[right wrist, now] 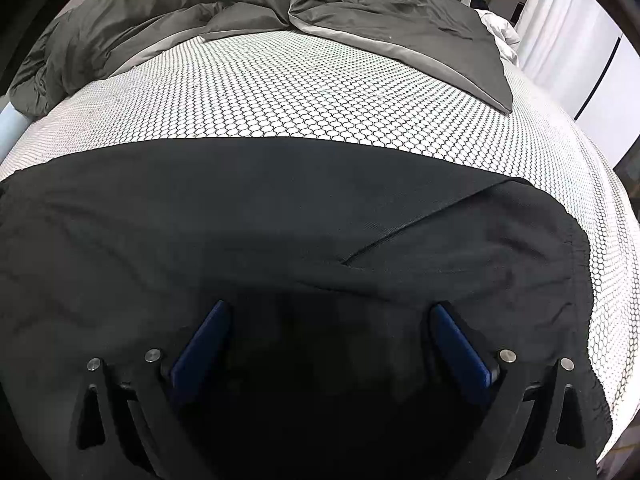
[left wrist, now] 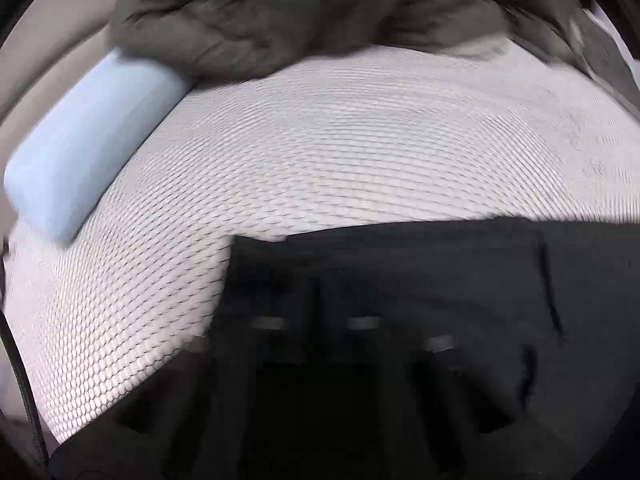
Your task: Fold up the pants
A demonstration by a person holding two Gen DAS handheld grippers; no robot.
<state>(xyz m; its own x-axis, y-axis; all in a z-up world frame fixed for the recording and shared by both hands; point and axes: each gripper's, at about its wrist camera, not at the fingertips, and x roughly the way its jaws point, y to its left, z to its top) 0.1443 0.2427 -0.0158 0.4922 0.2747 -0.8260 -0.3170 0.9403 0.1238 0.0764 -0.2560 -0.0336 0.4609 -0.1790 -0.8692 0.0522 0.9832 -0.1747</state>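
My right gripper (right wrist: 330, 320) is hanging wide open over the black pants (right wrist: 280, 208), holding nothing | my left gripper (left wrist: 320, 360) is closed, blurred; any grip unclear | pants are lying flat on the honeycomb-patterned mattress (right wrist: 320, 92) near the grey duvet (right wrist: 160, 12)

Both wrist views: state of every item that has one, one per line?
black pants: spread flat on the bed, one flap folded over at the right
grey duvet: bunched at the far end of the bed
patterned mattress cover: bare between pants and duvet
right claw: open, over the pants, gripping nothing
left claw: blurred and dark, shut
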